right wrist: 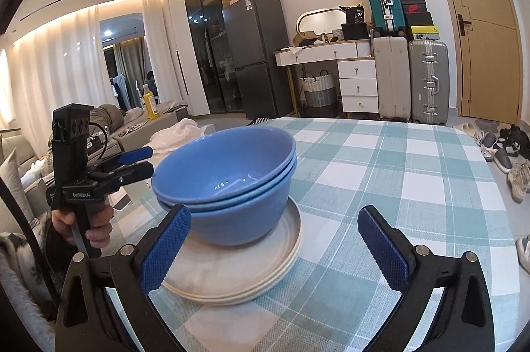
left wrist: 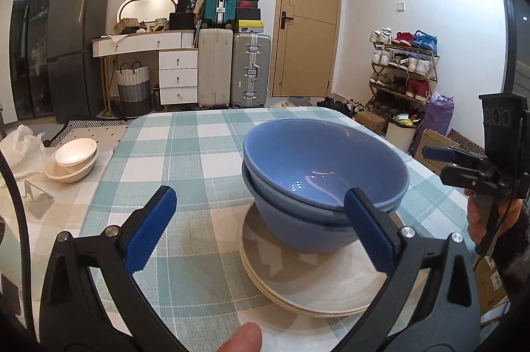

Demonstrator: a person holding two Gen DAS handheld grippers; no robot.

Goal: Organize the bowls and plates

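The table (left wrist: 185,153), under a green and white checked cloth, carries everything here, and the stack of cream plates (left wrist: 318,289) near its front edge serves as the landmark. Directly on those plates stand the nested blue bowls (left wrist: 324,173), one inside another, the uppermost tilted slightly in the left wrist view.

The left gripper (left wrist: 261,229) sits at the near left of the plates with its jaws spread wide and nothing between the pads. Its right finger (left wrist: 367,232) overlaps the bowls' near rim in the picture, though I cannot tell whether it touches; its left finger is over bare cloth well left of the plates.

The right gripper (right wrist: 275,249) sits at the near right of the plates, jaws likewise wide apart and empty. Its left finger (right wrist: 165,249) lies over the plates' near edge just below the bowls, and its right finger is over cloth to the right of the plates.

Far left of the plates, on a side surface, sit small white bowls (left wrist: 74,158), nested.
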